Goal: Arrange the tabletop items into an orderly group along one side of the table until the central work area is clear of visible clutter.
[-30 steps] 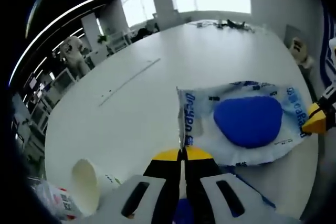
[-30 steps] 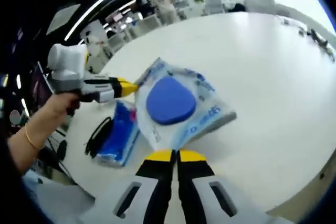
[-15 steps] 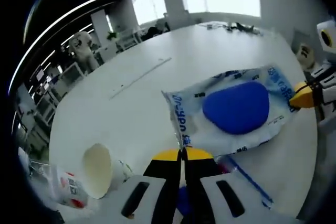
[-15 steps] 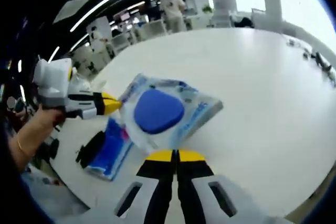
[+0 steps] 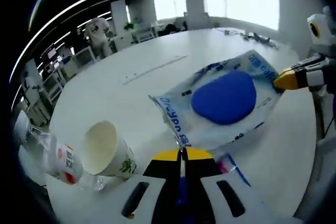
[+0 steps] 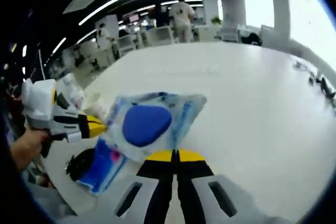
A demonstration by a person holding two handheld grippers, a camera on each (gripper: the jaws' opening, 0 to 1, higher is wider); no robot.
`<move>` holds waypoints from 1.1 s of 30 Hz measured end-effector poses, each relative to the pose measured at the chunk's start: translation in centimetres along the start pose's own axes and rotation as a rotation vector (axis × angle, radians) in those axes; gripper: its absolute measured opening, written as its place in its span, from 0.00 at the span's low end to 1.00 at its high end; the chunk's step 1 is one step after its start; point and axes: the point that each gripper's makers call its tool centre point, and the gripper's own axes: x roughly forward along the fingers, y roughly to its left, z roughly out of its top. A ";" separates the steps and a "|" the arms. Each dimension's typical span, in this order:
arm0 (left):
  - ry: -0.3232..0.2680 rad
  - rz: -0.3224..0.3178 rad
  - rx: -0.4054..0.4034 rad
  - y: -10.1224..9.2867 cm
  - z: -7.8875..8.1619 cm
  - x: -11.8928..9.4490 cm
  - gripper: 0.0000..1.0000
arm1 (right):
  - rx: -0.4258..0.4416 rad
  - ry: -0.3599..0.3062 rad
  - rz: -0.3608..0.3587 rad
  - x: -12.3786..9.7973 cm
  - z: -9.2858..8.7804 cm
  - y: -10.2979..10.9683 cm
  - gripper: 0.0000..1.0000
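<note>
Left gripper view, left to right. A clear plastic bottle (image 5: 55,157) with a red-and-white label lies on its side at the near edge of the white counter (image 5: 131,93). Just beside it, touching or nearly so, a paper cup (image 5: 107,149) with a green print lies tipped over, its mouth facing the camera. The left gripper (image 5: 182,153) has its yellow-tipped jaws pinched narrow on the near edge of a clear packet (image 5: 220,106) with blue lettering and a blue oval pad inside. The packet is held up off the counter, stretched between the two grippers. Under the packet, a blue wrapper edge (image 5: 239,169) with a pink spot lies flat on the counter. At the far right the right gripper (image 5: 286,78) grips the packet's opposite corner with its yellow tip.

Right gripper view, left to right. A hand (image 6: 26,148) holds the left gripper (image 6: 100,128), whose yellow tip meets the packet (image 6: 149,124) at its left edge. Below it, a black item (image 6: 79,163) lies on the counter (image 6: 247,103) next to a blue wrapped pack (image 6: 102,166) with a pink patch; what the black item is cannot be told. The right gripper (image 6: 176,155) has its jaws closed narrow on the packet's near edge. The packet sits toward the counter's near left side. Desks and a standing person show in the room far behind.
</note>
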 end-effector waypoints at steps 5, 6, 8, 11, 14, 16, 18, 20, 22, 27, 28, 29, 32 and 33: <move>-0.005 0.005 -0.031 0.1 -0.2 -0.1 0.01 | -0.007 -0.001 0.005 1.0 0.7 -0.2 0.00; -0.005 0.004 -0.032 0.2 -0.2 -0.1 0.01 | -0.011 -0.001 0.005 1.1 0.8 -0.2 0.00; -0.005 0.007 -0.047 0.4 -0.3 -0.1 0.01 | -0.013 0.003 0.012 1.4 1.0 -0.2 0.00; -0.010 0.012 -0.073 0.6 -0.4 -0.1 0.01 | -0.025 0.003 0.020 2.1 1.4 -0.2 0.00; -0.008 0.017 -0.086 0.7 -0.4 0.0 0.01 | -0.033 0.011 0.023 2.8 1.5 -0.3 0.00; -0.002 0.022 -0.095 0.8 -0.5 0.1 0.01 | -0.038 0.015 0.030 3.3 1.6 -0.3 0.00; 0.001 0.025 -0.099 0.9 -0.6 0.2 0.01 | -0.041 0.018 0.039 3.9 1.7 -0.4 0.00; 0.001 0.030 -0.107 1.0 -0.5 0.3 0.01 | -0.036 0.019 0.044 4.5 1.8 -0.6 0.00; 0.007 0.036 -0.095 1.1 -0.5 0.4 0.01 | -0.032 0.027 0.049 5.1 1.7 -0.7 0.00; 0.036 0.042 -0.131 1.5 -1.2 0.9 0.01 | -0.035 0.056 0.064 6.2 1.3 -0.7 0.00; 0.046 0.044 -0.127 1.5 -1.4 0.9 0.01 | -0.035 0.063 0.070 6.4 1.1 -0.7 0.00; 0.048 0.049 -0.129 1.6 -1.5 1.0 0.01 | -0.037 0.069 0.075 6.8 1.0 -0.6 0.00; 0.052 0.052 -0.159 1.8 -1.8 1.2 0.01 | -0.038 0.091 0.078 7.5 0.5 -0.8 0.00; 0.050 0.054 -0.158 1.8 -1.8 1.2 0.01 | -0.032 0.096 0.083 7.7 0.4 -0.8 0.00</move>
